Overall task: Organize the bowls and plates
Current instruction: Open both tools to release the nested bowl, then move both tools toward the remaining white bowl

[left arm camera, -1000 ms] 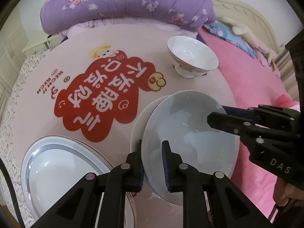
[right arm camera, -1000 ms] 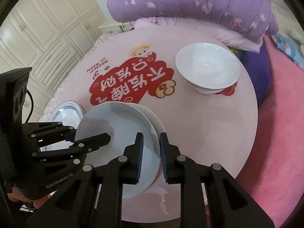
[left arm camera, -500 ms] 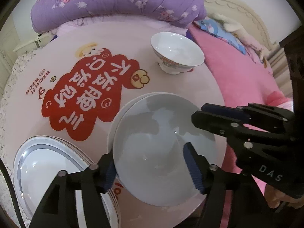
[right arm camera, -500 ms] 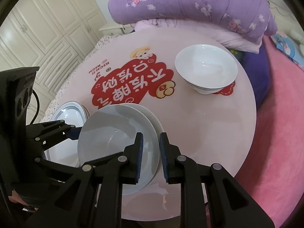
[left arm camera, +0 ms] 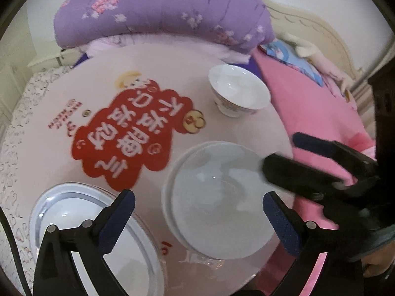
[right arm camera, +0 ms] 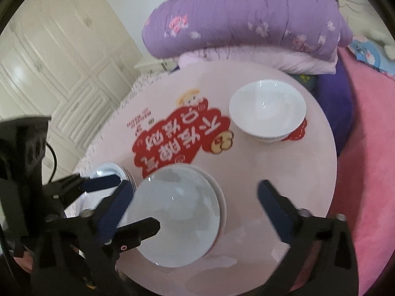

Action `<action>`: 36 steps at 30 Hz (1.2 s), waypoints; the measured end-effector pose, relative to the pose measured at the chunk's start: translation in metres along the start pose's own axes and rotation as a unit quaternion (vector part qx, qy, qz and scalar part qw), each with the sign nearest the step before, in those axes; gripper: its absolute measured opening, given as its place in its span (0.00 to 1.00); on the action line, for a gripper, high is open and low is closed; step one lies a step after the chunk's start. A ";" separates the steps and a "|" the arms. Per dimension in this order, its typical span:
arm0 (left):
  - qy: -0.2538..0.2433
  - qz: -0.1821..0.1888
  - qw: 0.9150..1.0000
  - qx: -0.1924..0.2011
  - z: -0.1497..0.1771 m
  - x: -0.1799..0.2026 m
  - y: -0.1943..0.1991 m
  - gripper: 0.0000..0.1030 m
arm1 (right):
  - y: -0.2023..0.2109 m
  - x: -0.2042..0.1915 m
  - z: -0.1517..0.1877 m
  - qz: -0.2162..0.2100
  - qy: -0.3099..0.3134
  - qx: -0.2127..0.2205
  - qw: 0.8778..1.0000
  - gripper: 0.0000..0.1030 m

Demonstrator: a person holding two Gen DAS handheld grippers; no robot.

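So here's where the tidying stands, going left to right. At about 8 o'clock on the round pale-pink bench (left arm camera: 172, 74) sits the silver-rimmed white plate stack (left arm camera: 74, 212), looks like more than one plate, though I can't count them. Next over, around 5 o'clock, the plain white shallow bowl (left arm camera: 217, 204) is nested in another just like it, rim peeking out along its left edge. Up at 1 o'clock is the small white footed bowl with a painted band (left arm camera: 238, 93), on its own and well apart from the rest.

The left gripper (left arm camera: 197, 212) has its fingers opening, spread wide either side of the shallow bowl with nothing pressed. The right gripper (right arm camera: 192, 202) is opening too, nothing gripped between its blue pads.

My read: plates grouped, shallow bowls stacked, so mostly done. The footed bowl is probably what's left.

The bench has a big red cartoon sticker (left arm camera: 128, 133) with white characters. Behind it there's a purple floral quilt (left arm camera: 160, 9), a pink blanket (left arm camera: 308, 103) on the right, and cream cabinet doors (right arm camera: 61, 56) on the left of the right wrist view.
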State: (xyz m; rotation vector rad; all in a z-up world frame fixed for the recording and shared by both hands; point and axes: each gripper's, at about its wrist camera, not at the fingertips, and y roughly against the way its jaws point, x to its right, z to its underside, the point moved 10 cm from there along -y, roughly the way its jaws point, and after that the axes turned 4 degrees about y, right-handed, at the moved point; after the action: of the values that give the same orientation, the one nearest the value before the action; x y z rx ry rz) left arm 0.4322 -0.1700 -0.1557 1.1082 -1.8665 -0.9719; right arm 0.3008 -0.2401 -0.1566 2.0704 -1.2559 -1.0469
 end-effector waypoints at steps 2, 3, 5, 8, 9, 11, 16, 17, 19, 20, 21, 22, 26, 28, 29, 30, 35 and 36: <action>0.002 -0.010 1.000 0.010 0.000 -0.004 0.003 0.99 | 0.003 0.000 -0.005 -0.007 -0.007 0.012 1.000 1.00; 0.004 -0.015 1.000 0.016 0.000 -0.006 0.005 0.99 | 0.005 0.000 -0.007 -0.010 -0.011 0.018 1.000 1.00; 0.011 -0.024 0.999 0.031 -0.003 -0.010 0.011 0.99 | 0.010 0.001 -0.012 -0.013 -0.017 0.030 0.999 1.00; 0.023 -0.033 0.998 0.054 -0.008 -0.015 0.021 0.99 | 0.018 0.005 -0.019 -0.008 -0.021 0.047 0.999 1.00; 0.027 -0.033 0.997 0.060 -0.009 -0.016 0.024 0.99 | 0.021 0.008 -0.021 -0.006 -0.022 0.050 0.998 1.00; 0.040 -0.031 0.996 0.069 -0.014 -0.021 0.029 0.99 | 0.027 0.016 -0.026 0.001 -0.026 0.061 0.998 1.00; 0.076 -0.025 0.993 0.084 -0.030 -0.035 0.035 0.99 | 0.041 0.045 -0.039 0.028 -0.047 0.080 0.995 1.00; 0.081 -0.025 0.993 0.085 -0.033 -0.037 0.034 0.99 | 0.043 0.052 -0.040 0.033 -0.051 0.082 0.995 1.00; 0.091 -0.025 0.992 0.086 -0.039 -0.040 0.032 0.99 | 0.045 0.066 -0.044 0.046 -0.058 0.084 0.994 1.00; 0.097 -0.025 0.991 0.085 -0.042 -0.042 0.030 0.99 | 0.046 0.073 -0.045 0.053 -0.061 0.085 0.993 1.00; 0.103 -0.024 0.991 0.083 -0.045 -0.043 0.027 0.99 | 0.047 0.078 -0.046 0.056 -0.064 0.086 0.993 1.00; 0.109 -0.022 0.991 0.080 -0.050 -0.043 0.023 0.99 | 0.047 0.084 -0.047 0.061 -0.068 0.086 0.992 1.00; 0.110 -0.023 0.991 0.071 -0.063 -0.038 0.010 0.99 | 0.041 0.106 -0.049 0.077 -0.079 0.076 0.991 1.00; 0.106 -0.022 0.992 0.061 -0.071 -0.033 -0.001 0.99 | 0.035 0.115 -0.050 0.083 -0.081 0.070 0.991 1.00; 0.104 -0.022 0.993 0.056 -0.075 -0.031 -0.007 0.99 | 0.032 0.118 -0.051 0.084 -0.081 0.066 0.991 1.00; 0.102 -0.024 0.993 0.052 -0.078 -0.029 -0.013 0.99 | 0.028 0.122 -0.052 0.086 -0.082 0.063 0.991 1.00; 0.093 -0.031 0.995 0.035 -0.094 -0.020 -0.041 0.99 | 0.015 0.128 -0.056 0.090 -0.078 0.051 0.992 1.00; 0.090 -0.032 0.995 0.033 -0.097 -0.018 -0.046 0.99 | 0.012 0.129 -0.057 0.090 -0.078 0.050 0.992 1.00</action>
State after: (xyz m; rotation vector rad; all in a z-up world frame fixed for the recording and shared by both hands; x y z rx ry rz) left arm 0.5389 -0.1919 -0.1571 1.2592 -1.7372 -0.8207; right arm 0.3769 -0.3590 -0.1604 1.9339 -1.5709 -1.0981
